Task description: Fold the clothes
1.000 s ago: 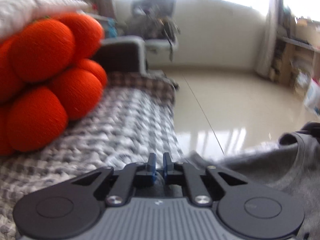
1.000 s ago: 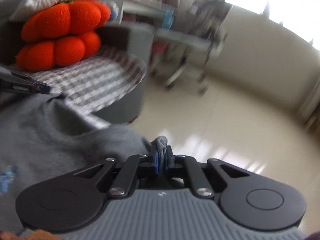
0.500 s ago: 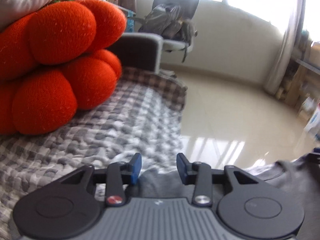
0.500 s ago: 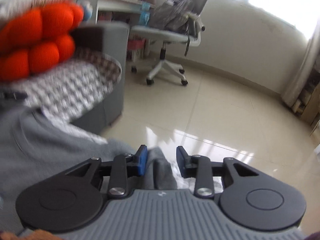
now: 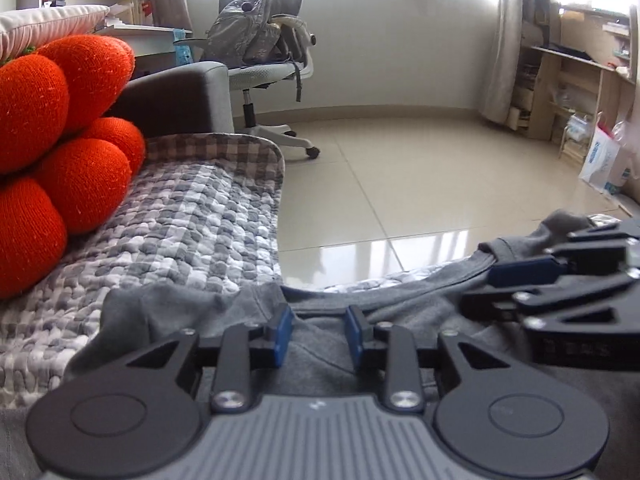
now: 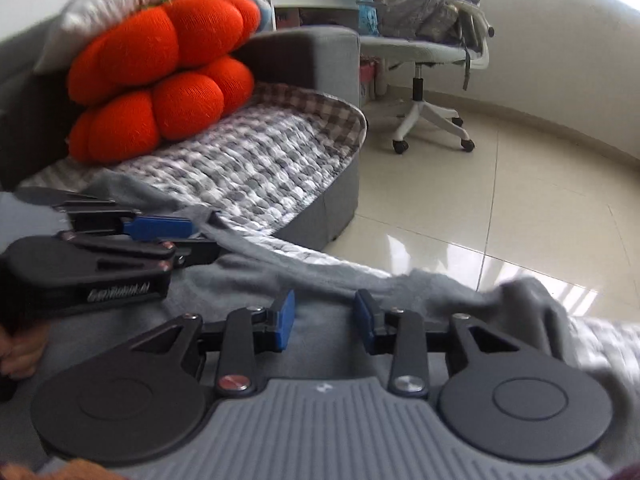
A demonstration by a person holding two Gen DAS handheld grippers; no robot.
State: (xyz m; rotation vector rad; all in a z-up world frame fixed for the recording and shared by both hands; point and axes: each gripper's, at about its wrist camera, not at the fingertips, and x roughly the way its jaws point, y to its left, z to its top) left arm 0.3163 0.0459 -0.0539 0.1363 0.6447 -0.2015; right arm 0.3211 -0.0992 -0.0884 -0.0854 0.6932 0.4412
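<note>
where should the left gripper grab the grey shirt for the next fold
Probably the left shoulder corner of the grey shirt, where it bunches up on the checked blanket. The left gripper is open over the collar; come from above and pinch that raised edge rather than the flat middle.

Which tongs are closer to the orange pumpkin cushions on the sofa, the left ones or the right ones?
Left. The left tongs hover open over the grey shirt on the side of the orange cushions. The right tongs, also open, are farther from them, toward the floor side.
</note>
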